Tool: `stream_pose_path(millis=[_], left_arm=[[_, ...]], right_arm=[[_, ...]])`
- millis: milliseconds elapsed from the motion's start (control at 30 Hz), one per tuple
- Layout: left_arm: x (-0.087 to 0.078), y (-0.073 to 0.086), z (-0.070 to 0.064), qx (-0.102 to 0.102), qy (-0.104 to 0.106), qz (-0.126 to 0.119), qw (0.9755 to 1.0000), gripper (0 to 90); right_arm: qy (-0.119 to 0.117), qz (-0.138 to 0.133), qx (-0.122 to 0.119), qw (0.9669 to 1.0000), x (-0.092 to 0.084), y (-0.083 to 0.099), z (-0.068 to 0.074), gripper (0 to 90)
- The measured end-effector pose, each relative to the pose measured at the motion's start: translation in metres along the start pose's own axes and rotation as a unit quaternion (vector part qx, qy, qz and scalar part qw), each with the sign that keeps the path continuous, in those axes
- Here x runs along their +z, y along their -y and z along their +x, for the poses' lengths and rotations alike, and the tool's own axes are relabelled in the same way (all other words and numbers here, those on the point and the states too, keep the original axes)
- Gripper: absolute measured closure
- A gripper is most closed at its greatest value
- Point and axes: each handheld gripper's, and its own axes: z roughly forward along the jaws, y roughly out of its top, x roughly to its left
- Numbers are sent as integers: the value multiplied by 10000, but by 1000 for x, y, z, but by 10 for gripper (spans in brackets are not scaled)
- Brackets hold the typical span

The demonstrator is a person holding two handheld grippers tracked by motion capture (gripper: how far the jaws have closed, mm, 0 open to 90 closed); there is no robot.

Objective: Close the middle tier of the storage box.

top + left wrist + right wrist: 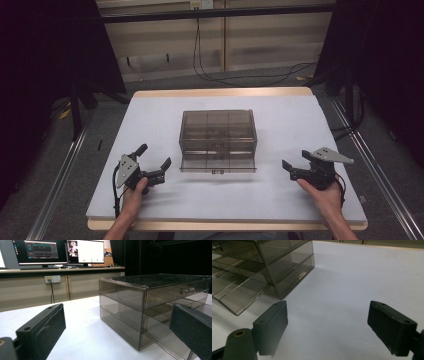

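Smoked drawer box [218,137], bottom drawer [218,164] out

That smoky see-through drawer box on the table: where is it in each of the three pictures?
High view: the drawer box sits mid-table, bottom drawer pulled out toward the person.
Left gripper view: the box is at right, beyond the open jaws.
Right gripper view: the box is at upper left.
Shared landmark: the white table cover, on which the box stands.

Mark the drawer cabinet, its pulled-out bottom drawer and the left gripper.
drawer cabinet [218,124], high view, smoky top panel.
bottom drawer [218,164], high view, front part jutting toward the person.
left gripper [155,162], high view, gap between its open jaws.
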Motion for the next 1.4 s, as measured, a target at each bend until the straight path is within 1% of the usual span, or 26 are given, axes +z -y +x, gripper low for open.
stream_pose_path(millis=[33, 100, 133, 233, 267, 300, 333, 400, 467, 500, 533, 600, 667, 733, 800, 867, 933, 1067, 1133, 1167, 1200, 1233, 1267, 1300, 1400], left_arm=[[0, 0, 0, 1, 31, -2, 10000, 7], [0, 0, 0, 2, 31, -3, 10000, 7], [0, 0, 0, 1, 31, -2, 10000, 7], [0, 0, 0, 4, 29, -3, 10000, 7], [0, 0, 0, 2, 28, -3, 10000, 7], [0, 0, 0, 3, 1, 1, 10000, 7], [0, 0, 0, 2, 32, -2, 10000, 7], [0, 0, 0, 8, 9, 7, 10000, 7], [0, 0, 0, 9, 8, 6, 10000, 7], [0, 0, 0, 32, 1, 4, 10000, 7], [0, 0, 1, 31, 30, 2, 10000, 7], [0, 0, 0, 24, 3, -5, 10000, 7], [0, 0, 0, 30, 0, 5, 10000, 7], [0, 0, 0, 30, 7, 1, 10000, 7], [0, 0, 1, 26, 29, -2, 10000, 7], [0, 0, 0, 17, 16, -7, 10000, 7], [0, 0, 0, 2, 32, -3, 10000, 7], [0, 0, 0, 8, 30, -1, 10000, 8], [0, 0, 0, 4, 31, -2, 10000, 7], [0, 0, 0, 16, 29, 1, 10000, 7], [0, 0, 0, 23, 1, -5, 10000, 7], [0, 0, 1, 30, 24, 5, 10000, 7], [0, 0, 0, 22, 2, -5, 10000, 7], [0, 0, 0, 23, 19, -2, 10000, 7], [0, 0, 0, 17, 21, 4, 10000, 7]], right_arm=[[1, -37, 10, 10000, -1, 0, 0, 161], [-1, -51, 7, 10000, -2, 0, 0, 167], [-54, -71, 3, 10000, -2, -1, 2, 217], [-203, -68, 1, 9998, -2, 0, 5, 285], [-297, -47, -5, 9995, -3, 0, 7, 345], [-383, -90, -78, 9992, -3, 0, 9, 363], [-437, -111, -112, 9989, -4, 0, 12, 384], [-613, -104, -153, 9979, -4, 0, 18, 442], [-799, -59, -244, 9965, -4, -1, 23, 500], [-792, -58, -262, 9965, -4, -1, 25, 517], [-873, -19, -309, 9957, -4, 0, 26, 546], [-1056, 27, -349, 9938, -3, 0, 30, 581], [-1130, 73, -393, 9928, -3, 0, 33, 621], [-1245, 110, -455, 9911, -3, 0, 37, 655], [-1303, 152, -484, 9902, -3, 0, 39, 695], [-1346, 187, -493, 9895, -2, 1, 41, 710], [-1469, 296, -462, 9876, -2, 1, 42, 757], [-1677, 387, -473, 9839, -1, 2, 43, 836], [-1751, 414, -527, 9823, -1, 2, 46, 869], [-1846, 441, -556, 9802, -1, 2, 47, 892], [-1919, 481, -589, 9785, 0, 2, 48, 900], [-1949, 511, -634, 9774, 0, 1, 50, 900], [-1996, 525, -637, 9764, 1, 1, 52, 900], [-2052, 532, -688, 9749, 1, 1, 53, 900], [-2141, 559, -764, 9722, 3, 1, 58, 900]])
